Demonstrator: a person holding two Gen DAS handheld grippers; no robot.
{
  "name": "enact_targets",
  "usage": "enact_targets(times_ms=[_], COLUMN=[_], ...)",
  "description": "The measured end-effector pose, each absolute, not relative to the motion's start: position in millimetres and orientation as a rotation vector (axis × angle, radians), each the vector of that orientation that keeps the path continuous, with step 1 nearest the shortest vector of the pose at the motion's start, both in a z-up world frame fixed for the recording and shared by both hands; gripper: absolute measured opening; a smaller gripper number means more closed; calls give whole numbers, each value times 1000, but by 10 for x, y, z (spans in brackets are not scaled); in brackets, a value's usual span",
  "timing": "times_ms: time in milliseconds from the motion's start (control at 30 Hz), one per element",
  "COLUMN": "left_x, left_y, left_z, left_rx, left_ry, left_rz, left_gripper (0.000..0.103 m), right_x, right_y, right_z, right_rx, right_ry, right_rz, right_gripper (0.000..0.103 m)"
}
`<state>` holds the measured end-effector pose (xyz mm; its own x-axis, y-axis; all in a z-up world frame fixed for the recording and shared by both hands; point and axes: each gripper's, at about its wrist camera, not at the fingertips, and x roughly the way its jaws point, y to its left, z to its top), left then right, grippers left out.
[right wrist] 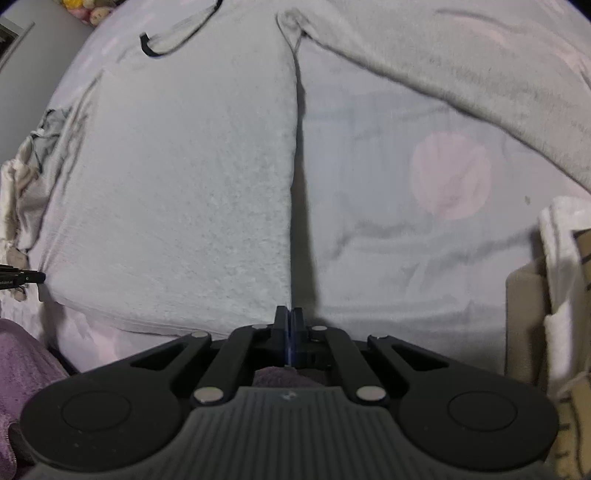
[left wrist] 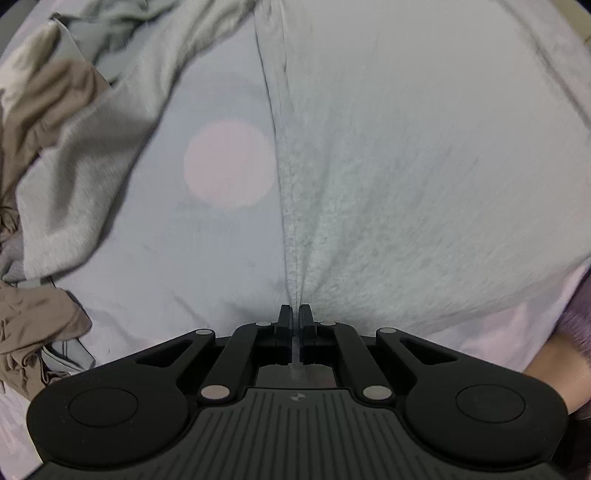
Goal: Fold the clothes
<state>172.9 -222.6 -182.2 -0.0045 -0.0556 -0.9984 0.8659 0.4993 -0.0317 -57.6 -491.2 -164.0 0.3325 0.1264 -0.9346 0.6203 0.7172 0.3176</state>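
- Light grey fleece sweatshirt [left wrist: 406, 166] lies spread flat on a pale bedsheet [left wrist: 207, 258] with pink dots [left wrist: 229, 162].
- Left gripper [left wrist: 294, 314]: pointed down at the sweatshirt's side edge near the hem corner, jaws pressed together, fabric puckers into a ridge right at the tips, so pinching the sweatshirt edge.
- In the left wrist view one sleeve [left wrist: 85, 177] runs diagonally on the left, apart from the body, sheet showing between.
- Brown garment [left wrist: 37, 325] crumpled at the left edge, another brown piece [left wrist: 55, 96] higher up, pale green cloth [left wrist: 122, 26] top left.
- Purple fuzzy sleeve [left wrist: 576, 314] and a hand [left wrist: 554, 369] at the right edge of the left view.
- Right gripper [right wrist: 290, 315]: jaws pressed together at the sweatshirt's [right wrist: 177, 184] other side edge by the hem; a thin bit of cloth seems nipped, hard to tell for sure.
- Right view: other sleeve [right wrist: 461, 74] angles away to the right, pink dot [right wrist: 450, 177] on the sheet under it.
- Neck opening with dark trim [right wrist: 147, 48] at the far end.
- Left gripper's tip [right wrist: 33, 277] shows at the left edge, on the hem corner.
- White towel-like cloth [right wrist: 561, 258] at right edge, purple fuzzy fabric [right wrist: 26, 354] bottom left.
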Motion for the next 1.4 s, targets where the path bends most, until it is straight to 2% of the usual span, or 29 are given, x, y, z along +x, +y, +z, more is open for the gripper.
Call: enact_targets(times_ms=[200,233,300,333,367,500,567,667,733,867,1067,1400], left_x=[1653,1667,1706,1724,1745,1964,2117,2345,2449,2580,2536,3158], left_y=[-2328,-2321,-2298,-2255,-2198,-1902,-1762,-1563,-1451,-1348,-1258,-1173], left_z=[-1995,-1963,-1879,-1810,-1732,-1411,-1272,-1064,-1017,-1032,-1385,-1453], left_rx=[822,805,759,726,686,548,503,460,464,541,755,419], left_ry=[1403,1403,1401,1391,1380,1292,1233,1140,1084,982,861,818], left_rz=[-818,-826,-846,-858,-870,-873,-850,-790,-759,-753,-705,-628], left_gripper=[2,2,11,16,18,21,29,31,32,44,44,44], right_x=[-476,-482,-504,-528,-555,-655,-636,-560,-546,-508,-541,-399], right_y=[-4827,-4819,-4796,-4778,-4758,-4614,-4534,-4366,-4285,-4324,-4469,-4454], right_z=[-1848,-1829,-1769,-1713,-1651,-1354,-1238,-1200,-1253,-1411,-1475,-1502], right_rx=[705,698,679,660,641,604,635,660,653,660,751,728], right_ry=[1281,1276,1255,1230,1199,1013,926,839,811,787,731,788], right_rz=[-389,-394,-411,-431,-453,-539,-541,-533,-537,-558,-566,-587], right_gripper=[2,6,18,26,41,44,47,52,52,50,50,50])
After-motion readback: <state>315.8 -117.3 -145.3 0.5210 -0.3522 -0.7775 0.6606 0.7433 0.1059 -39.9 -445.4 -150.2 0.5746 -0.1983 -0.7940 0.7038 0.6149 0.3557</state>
